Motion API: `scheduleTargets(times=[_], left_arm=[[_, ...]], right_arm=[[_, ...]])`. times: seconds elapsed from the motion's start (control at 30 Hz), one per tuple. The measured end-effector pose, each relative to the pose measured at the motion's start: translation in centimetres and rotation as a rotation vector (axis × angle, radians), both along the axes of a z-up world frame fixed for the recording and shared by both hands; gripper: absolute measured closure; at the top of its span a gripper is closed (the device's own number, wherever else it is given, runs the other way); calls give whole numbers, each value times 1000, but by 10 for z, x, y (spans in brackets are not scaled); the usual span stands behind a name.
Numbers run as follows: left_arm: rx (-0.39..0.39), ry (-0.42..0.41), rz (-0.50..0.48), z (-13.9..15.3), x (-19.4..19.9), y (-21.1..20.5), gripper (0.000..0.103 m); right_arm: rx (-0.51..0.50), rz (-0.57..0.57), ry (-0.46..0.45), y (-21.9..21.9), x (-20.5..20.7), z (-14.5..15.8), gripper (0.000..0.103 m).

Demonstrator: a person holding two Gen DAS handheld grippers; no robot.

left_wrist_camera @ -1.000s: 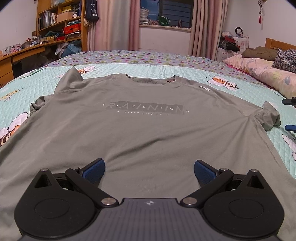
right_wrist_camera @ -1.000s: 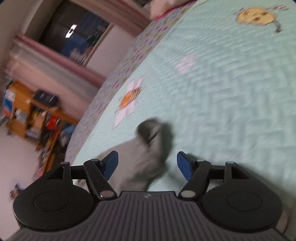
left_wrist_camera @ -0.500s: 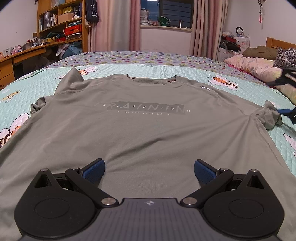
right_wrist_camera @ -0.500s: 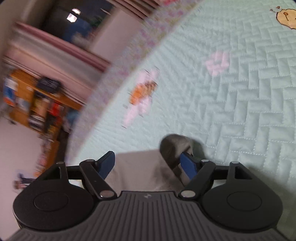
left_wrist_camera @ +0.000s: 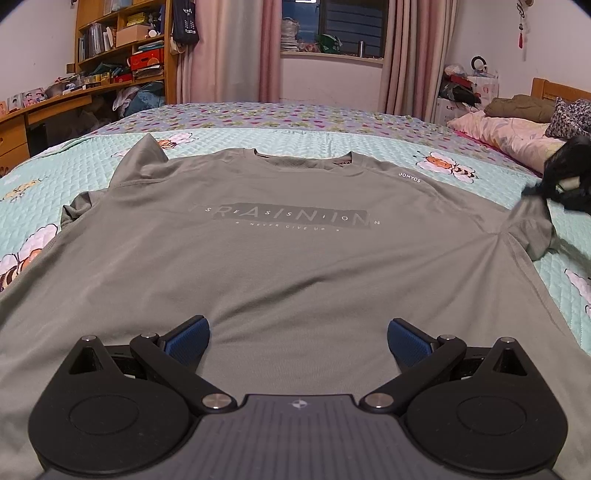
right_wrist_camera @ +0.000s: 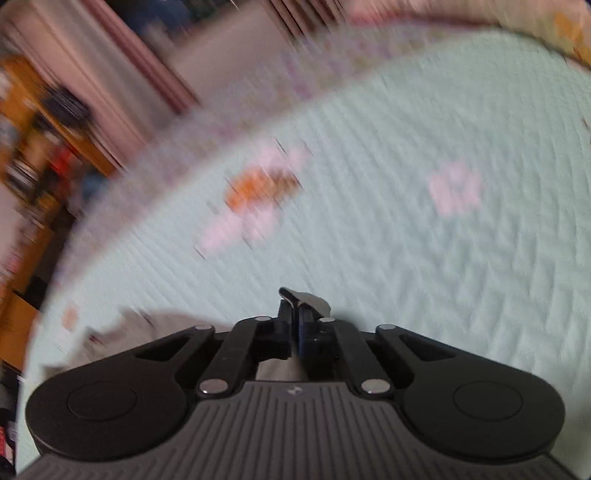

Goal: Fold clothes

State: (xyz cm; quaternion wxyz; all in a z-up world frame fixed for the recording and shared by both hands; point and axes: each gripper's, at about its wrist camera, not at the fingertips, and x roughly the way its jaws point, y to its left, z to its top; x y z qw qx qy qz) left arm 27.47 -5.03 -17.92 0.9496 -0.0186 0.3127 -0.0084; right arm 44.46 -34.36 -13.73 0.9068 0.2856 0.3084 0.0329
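T-shirt: I see the grey T-shirt [left_wrist_camera: 280, 258] spread flat on the quilted bedspread [left_wrist_camera: 92, 162].
Left gripper [left_wrist_camera: 297, 338]: fingers apart, over the hem.
Right gripper [right_wrist_camera: 297, 314]: clamped on the sleeve [left_wrist_camera: 532, 229].
Risk: I could lose that thin pinch; tugging would rumple the body.

T-shirt [left_wrist_camera: 288, 258] flat on bed [left_wrist_camera: 332, 136], collar at far side. Pillows [left_wrist_camera: 509, 136] right; shelves [left_wrist_camera: 122, 48] far left; window [left_wrist_camera: 332, 26] behind.

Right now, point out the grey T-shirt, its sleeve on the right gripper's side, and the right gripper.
grey T-shirt [left_wrist_camera: 295, 266], left wrist view, chest below the print.
sleeve [left_wrist_camera: 532, 229], left wrist view, bunched cuff end.
right gripper [right_wrist_camera: 295, 314], right wrist view, between the fingertips, jaws just closed on a fold of sleeve fabric.
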Motion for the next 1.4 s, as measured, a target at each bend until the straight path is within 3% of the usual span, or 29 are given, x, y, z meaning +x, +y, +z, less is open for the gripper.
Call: scheduleTargets(times=[0.07,0.23,0.27,0.3,0.37,0.4,0.43,0.5,0.83,0.87,0.9,0.93,0.97,1.03,1.17,1.27,1.3,1.4], left_arm=[[-1,-1,0,0,0,0,0],[1,-1,1,0,1,0,0],[1,0,1,0,1,0,0],[2,0,1,0,1,0,0],[1,0,1,0,1,0,0],[1,0,1,0,1,0,0],[1,0,2,0,1,0,0],[1,0,2,0,1,0,0],[13,4,4,0,2,-3,0],[14,5,4,0,2,-3,0],[16,5,4,0,2,-3,0],[17,5,5,0,2,-3,0],[18,6,5,0,2,-3,0],[19,6,5,0,2,-3,0],[21,6,6,-1,2,-3,0],[23,7,7,-1,3,-4,0],[23,7,7,-1,3,-4,0],[22,6,7,-1,3,-3,0]], right_arm=[[-59,38,-152,6,-12,18,99],[-377,36,-50,29,3,15,93],[-337,42,-41,27,4,9,87],[-271,47,-36,22,3,3,74],[-50,29,-60,4,-2,-11,48],[66,13,-81,-6,-8,-17,39],[151,16,-90,-15,-14,-22,38],[239,38,-104,-29,-26,-29,38],[-29,294,-65,-1,-78,-40,39],[-53,305,-73,1,-79,-39,40],[-77,313,-80,4,-79,-38,48],[-114,330,-78,7,-78,-37,55],[-157,349,-74,10,-77,-37,73],[-230,390,-68,17,-77,-37,94],[-430,422,-130,32,-88,-19,96],[-836,450,-216,57,-107,8,96],[-899,482,-224,61,-112,13,96],[-903,566,-136,51,-114,10,96]])
